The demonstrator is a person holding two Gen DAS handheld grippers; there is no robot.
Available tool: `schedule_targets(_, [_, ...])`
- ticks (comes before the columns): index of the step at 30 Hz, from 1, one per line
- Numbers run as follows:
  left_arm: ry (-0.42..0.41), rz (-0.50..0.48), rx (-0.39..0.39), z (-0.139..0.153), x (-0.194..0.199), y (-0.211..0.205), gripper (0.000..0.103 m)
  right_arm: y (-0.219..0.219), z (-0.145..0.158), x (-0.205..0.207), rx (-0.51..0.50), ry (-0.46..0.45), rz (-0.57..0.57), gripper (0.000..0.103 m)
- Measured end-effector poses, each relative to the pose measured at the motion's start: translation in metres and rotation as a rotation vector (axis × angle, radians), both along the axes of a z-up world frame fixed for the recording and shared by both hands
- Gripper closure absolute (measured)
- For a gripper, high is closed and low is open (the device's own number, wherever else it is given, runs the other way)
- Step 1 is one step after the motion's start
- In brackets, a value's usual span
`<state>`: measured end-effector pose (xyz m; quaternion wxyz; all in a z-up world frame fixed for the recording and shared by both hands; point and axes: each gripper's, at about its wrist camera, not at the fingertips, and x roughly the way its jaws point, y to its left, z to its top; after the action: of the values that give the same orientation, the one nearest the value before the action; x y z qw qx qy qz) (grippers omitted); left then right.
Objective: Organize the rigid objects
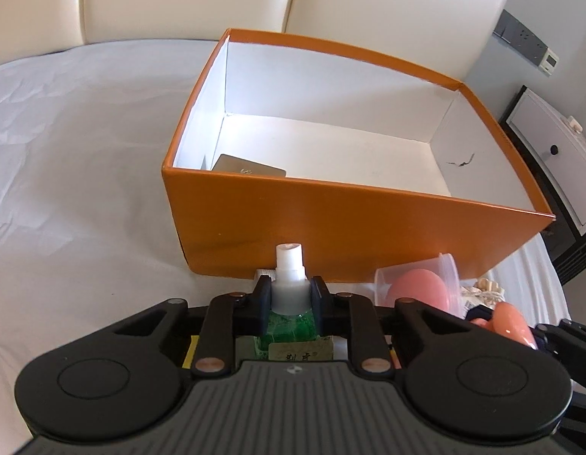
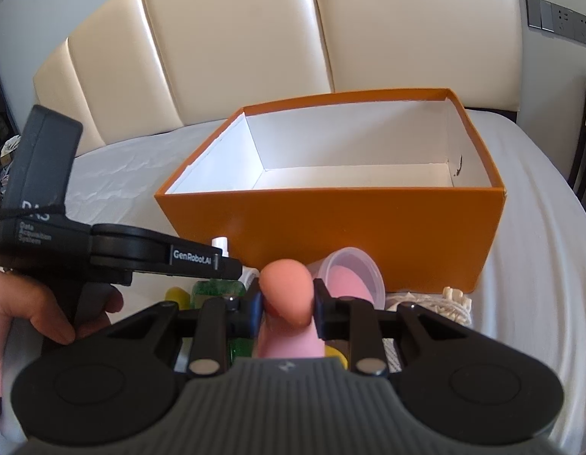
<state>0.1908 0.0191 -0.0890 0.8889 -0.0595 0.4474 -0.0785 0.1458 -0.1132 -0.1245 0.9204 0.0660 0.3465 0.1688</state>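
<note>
A white-sheeted bed [image 1: 76, 159] with a cream padded headboard [image 2: 224, 49] behind it carries everything here.

The green spray bottle [image 1: 291, 320] sits between the jaws of the left gripper [image 1: 289, 297], which are nearly closed and clamp its frosted collar, the white nozzle standing up just past the tips. That grip is narrow and high on a smooth collar, so the bottle could pivot or slide out as it is lifted, the more so if the wrist tilts on the way.

The right gripper [image 2: 287, 303] has its jaws closed most of the way on a pink rounded object [image 2: 287, 292], whose dome bulges out beyond the pads. A curved, perhaps soft surface could squirt forward out of the pinch.

Straight ahead of both pairs of jaws stands the open orange box [image 1: 330, 223], its near wall tall; a load carried too low would strike that wall and shove the box across the sheet. A flat silver item [image 1: 251, 167] already lies in the box's near-left corner, where a dropped bottle could land on it.

Just right of the left jaws, a clear cup [image 1: 444, 276], more pink pieces and a coil of white cord [image 2: 452, 303] crowd the box's foot, and the two grippers work close enough to knock each other.
</note>
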Motion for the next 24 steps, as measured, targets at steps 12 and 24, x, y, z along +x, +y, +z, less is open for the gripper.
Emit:
schedule_targets(12, [-0.13,-0.036,0.014,0.037,-0.056,-0.005,0.08,0.0,0.022,-0.02,-0.012,-0.041,-0.001,0.078])
schedule_targets(24, [-0.315,-0.089,-0.002,0.12,-0.056,0.004,0.08,-0.009,0.086,-0.009,0.044,-0.156,0.025,0.078])
